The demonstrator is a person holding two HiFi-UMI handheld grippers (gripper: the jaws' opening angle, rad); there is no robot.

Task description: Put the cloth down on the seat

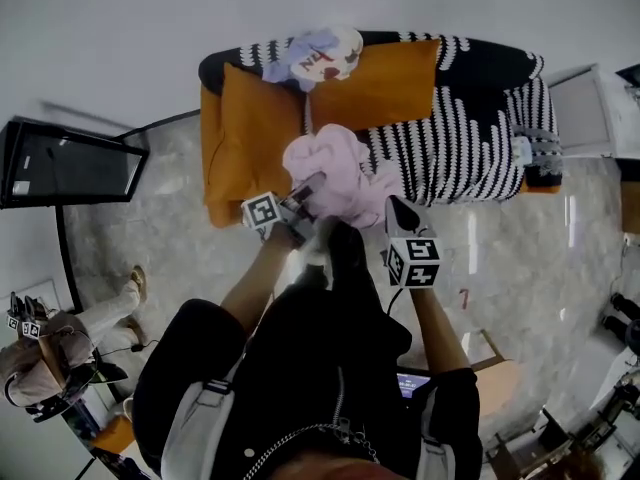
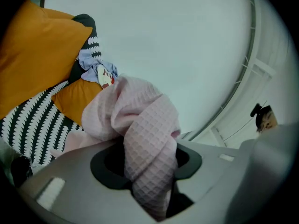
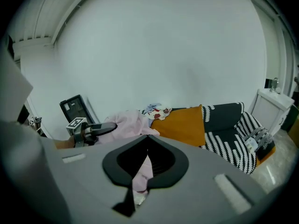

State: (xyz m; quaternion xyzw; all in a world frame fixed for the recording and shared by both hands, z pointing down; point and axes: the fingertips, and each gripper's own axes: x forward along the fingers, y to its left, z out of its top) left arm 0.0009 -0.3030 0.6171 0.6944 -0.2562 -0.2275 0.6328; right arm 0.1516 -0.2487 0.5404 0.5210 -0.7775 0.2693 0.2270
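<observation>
A pink waffle cloth [image 1: 335,173] hangs bunched over the front of the sofa seat [image 1: 250,138], between an orange cushion and a black-and-white striped blanket [image 1: 470,138]. My left gripper [image 1: 305,196] is shut on the cloth's left part; in the left gripper view the cloth [image 2: 140,125] fills the shut jaws of this gripper [image 2: 149,171]. My right gripper [image 1: 397,216] holds the cloth's right edge, and in the right gripper view a thin pink strip [image 3: 141,171] is pinched in that gripper [image 3: 145,164]. That same view also catches the left gripper [image 3: 96,129] with the cloth [image 3: 126,121] bunched beside it.
A second orange cushion [image 1: 375,83] and a small patterned cloth [image 1: 320,56] lie against the sofa back. A black screen [image 1: 70,163] leans left of the sofa, and a white cabinet [image 1: 585,108] stands to the right. Another person [image 1: 60,338] sits at the lower left.
</observation>
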